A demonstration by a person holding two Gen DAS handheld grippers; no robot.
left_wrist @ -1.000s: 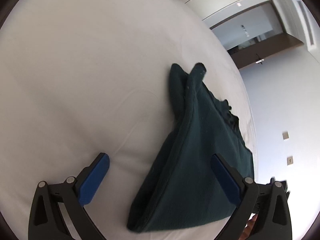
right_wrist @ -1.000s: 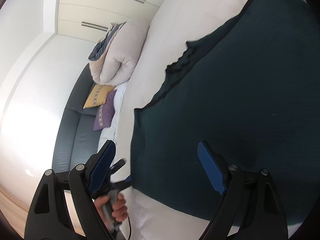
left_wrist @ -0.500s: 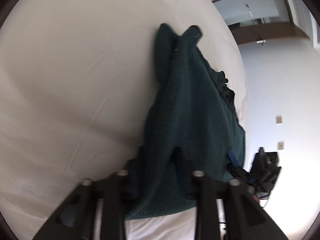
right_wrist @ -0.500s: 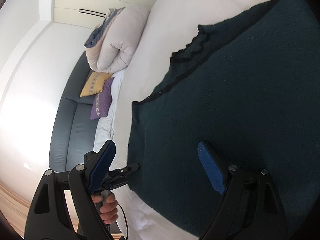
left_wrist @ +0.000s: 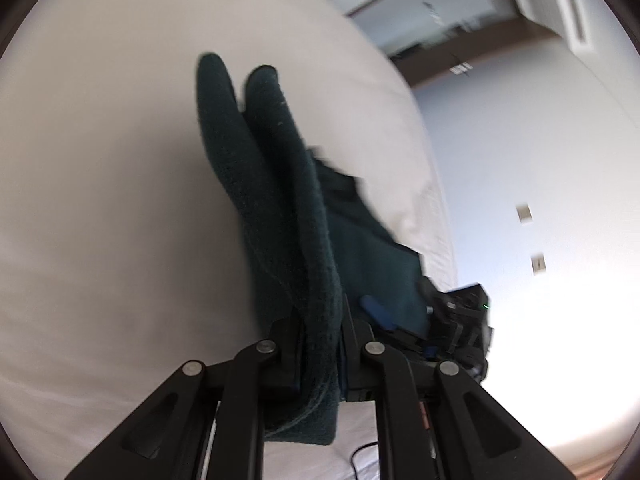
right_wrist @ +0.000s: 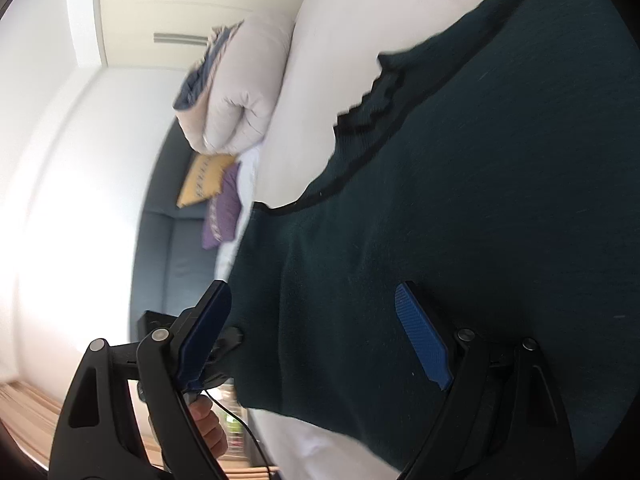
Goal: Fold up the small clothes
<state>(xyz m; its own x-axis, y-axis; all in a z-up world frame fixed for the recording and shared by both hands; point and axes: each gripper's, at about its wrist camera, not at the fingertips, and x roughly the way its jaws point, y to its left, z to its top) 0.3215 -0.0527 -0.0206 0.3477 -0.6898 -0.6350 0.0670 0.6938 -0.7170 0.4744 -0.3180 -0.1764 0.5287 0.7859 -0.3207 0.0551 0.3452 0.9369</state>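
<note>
Left gripper (left_wrist: 320,344) is clamped on a folded edge of the dark green garment (left_wrist: 280,208), which lies on the white bed (left_wrist: 100,200) w/ two layers running away from the camera. Right gripper (right_wrist: 316,340) is spread wide, blue pads either side of the garment's near corner, w/o pinching it. Folded duvet (right_wrist: 244,92), yellow cushion (right_wrist: 202,178) and purple cushion (right_wrist: 224,208) sit beyond the bed.
</note>
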